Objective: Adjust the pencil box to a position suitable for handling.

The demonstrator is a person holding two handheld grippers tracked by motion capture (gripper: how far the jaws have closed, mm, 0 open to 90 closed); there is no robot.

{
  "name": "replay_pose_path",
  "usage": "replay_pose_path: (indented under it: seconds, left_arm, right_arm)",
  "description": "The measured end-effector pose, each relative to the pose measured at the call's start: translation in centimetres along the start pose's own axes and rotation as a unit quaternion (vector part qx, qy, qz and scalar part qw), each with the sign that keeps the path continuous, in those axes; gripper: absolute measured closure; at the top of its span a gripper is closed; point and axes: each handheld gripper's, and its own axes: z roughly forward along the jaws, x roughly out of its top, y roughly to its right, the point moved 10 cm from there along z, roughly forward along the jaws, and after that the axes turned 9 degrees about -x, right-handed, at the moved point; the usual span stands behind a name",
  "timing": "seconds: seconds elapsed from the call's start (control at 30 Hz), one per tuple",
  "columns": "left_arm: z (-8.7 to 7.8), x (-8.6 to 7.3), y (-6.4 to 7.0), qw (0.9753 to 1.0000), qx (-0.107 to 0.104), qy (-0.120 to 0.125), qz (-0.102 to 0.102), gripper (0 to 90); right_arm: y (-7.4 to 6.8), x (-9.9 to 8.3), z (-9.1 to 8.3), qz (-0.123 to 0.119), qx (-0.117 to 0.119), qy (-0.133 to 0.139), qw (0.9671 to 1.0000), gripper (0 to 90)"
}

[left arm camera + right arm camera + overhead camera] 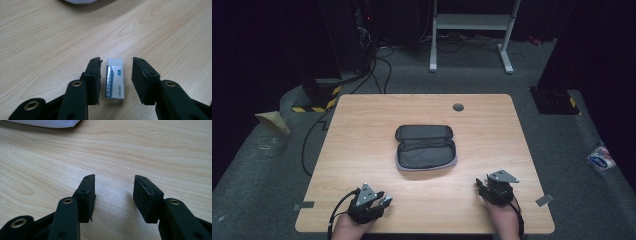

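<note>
Your left gripper [116,75] sits low at the near left of the wooden table [362,150], jaws spread around a white eraser [114,78] in a blue and white sleeve; the eraser lies flat between them, closer to the left jaw, ungripped; your right gripper [114,197] rests near right, jaws wide with bare wood between; an unzipped black pencil case [425,147] lies at centre.

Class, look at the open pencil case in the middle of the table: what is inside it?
The pencil case lies unzipped on the table, showing dark lining and what looks like an inner pocket. No loose items show inside; anything in that pocket is hidden.
</note>
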Motion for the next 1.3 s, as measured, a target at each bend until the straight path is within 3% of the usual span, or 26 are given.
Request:
replay_pose_path:
  seconds: [0.1, 0.47, 0.77, 1.0, 1.3]
  left_arm:
    - [0.3, -0.3, 0.1, 0.9999, 0.005, -0.01, 0.01, 62.3]
    - [0.1, -0.4, -0.5, 0.9998, 0.008, 0.002, 0.02, 72.3]
    - [0.2, -0.1, -1.1, 0.9999, 0.009, 0.007, 0.009, 72.6]
    - [-0.4, 0.3, -2.1, 0.9995, 0.014, 0.029, -0.007, 72.6]
    - [-0.7, 0.9, -2.8, 0.9989, 0.022, 0.039, -0.012, 72.6]
  right_arm:
    - [0.0, 0.0, 0.0, 0.0, 0.001, 0.0, 1.0, 52.0]
    - [0.0, 0.0, 0.0, -0.004, 0.001, -0.003, 1.0, 52.0]
    - [-0.1, -0.1, 0.1, 0.004, 0.008, -0.01, 0.9999, 51.0]
    - [0.0, -0.1, 0.2, 0.008, 0.007, -0.01, 0.9999, 49.6]
    - [-0.2, 0.0, 0.3, 0.002, 0.008, -0.011, 0.9999, 46.1]
